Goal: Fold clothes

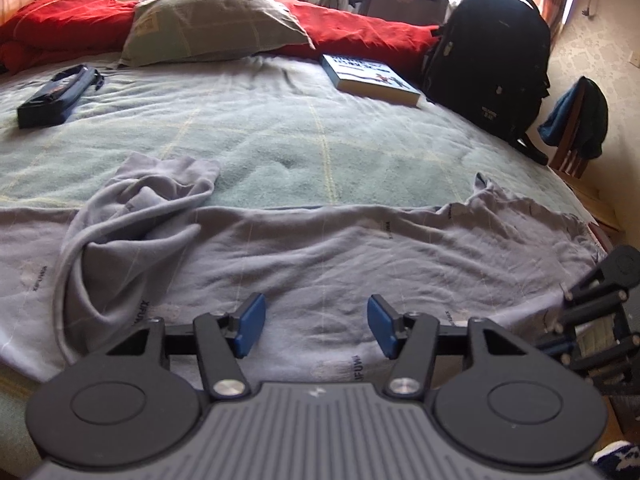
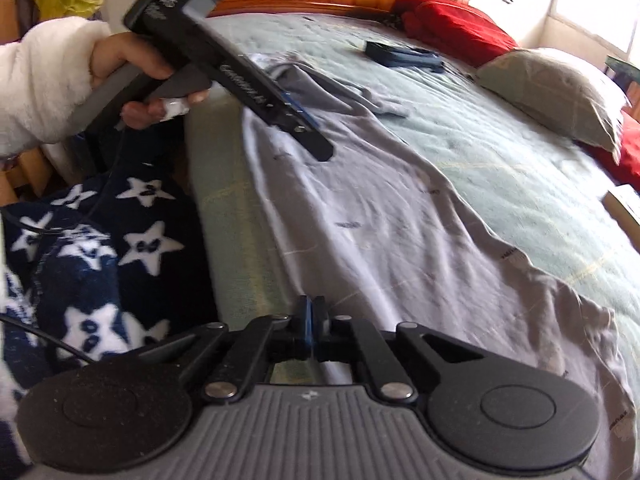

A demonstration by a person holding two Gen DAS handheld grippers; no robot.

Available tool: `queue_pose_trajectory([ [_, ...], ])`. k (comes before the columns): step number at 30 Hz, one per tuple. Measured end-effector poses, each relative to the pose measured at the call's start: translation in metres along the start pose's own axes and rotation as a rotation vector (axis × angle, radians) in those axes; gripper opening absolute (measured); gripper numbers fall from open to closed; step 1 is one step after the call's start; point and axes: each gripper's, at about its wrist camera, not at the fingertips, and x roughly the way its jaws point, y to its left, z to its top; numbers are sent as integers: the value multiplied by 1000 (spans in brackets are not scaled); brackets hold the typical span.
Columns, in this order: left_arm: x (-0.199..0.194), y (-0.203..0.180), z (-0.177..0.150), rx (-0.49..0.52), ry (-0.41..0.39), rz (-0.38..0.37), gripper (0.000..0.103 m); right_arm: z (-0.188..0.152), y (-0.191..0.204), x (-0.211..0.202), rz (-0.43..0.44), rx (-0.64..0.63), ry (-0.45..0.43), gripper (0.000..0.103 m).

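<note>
1. Grey cloth, the garment (image 1: 320,264), lies spread lengthwise along the near side of my bed (image 1: 280,132), its near hem close to the mattress edge and one sleeve (image 1: 160,188) bunched and folded back on its left part in the left wrist view.
2. Beyond the garment the pale green bedcover is bare and flat up to the pillow (image 1: 212,20), so the middle of the bed is open room.
3. My left gripper (image 1: 316,326) hangs over the garment's near hem, pointing down at it, blue pads well apart with only cloth beneath them, not pinched.
4. My right gripper (image 2: 311,322) sits at the garment's near edge by the bed's side, pads together; whether a fold of cloth is caught between them I cannot tell.
5. My left hand (image 2: 132,80), in a white fleece sleeve (image 2: 40,80), grips its tool's handle.
6. Around the far edges: a book (image 1: 372,78) touching a black backpack (image 1: 492,60), a dark blue case (image 1: 56,94), and red bedding (image 1: 360,34) behind the pillow.
</note>
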Motion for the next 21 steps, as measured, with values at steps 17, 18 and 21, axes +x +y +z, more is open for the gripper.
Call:
queue_pose_trajectory([
  [17,12,-15,-4,93,54,36,59,-51,-56,-39,-217,461,-63,56],
  [18,9,-13,-1,79,46,35,59,-55,-60,-41,-210,489,-61,56],
  [21,2,-11,10,49,25,22,60,-42,-68,-50,-267,488,-93,56],
])
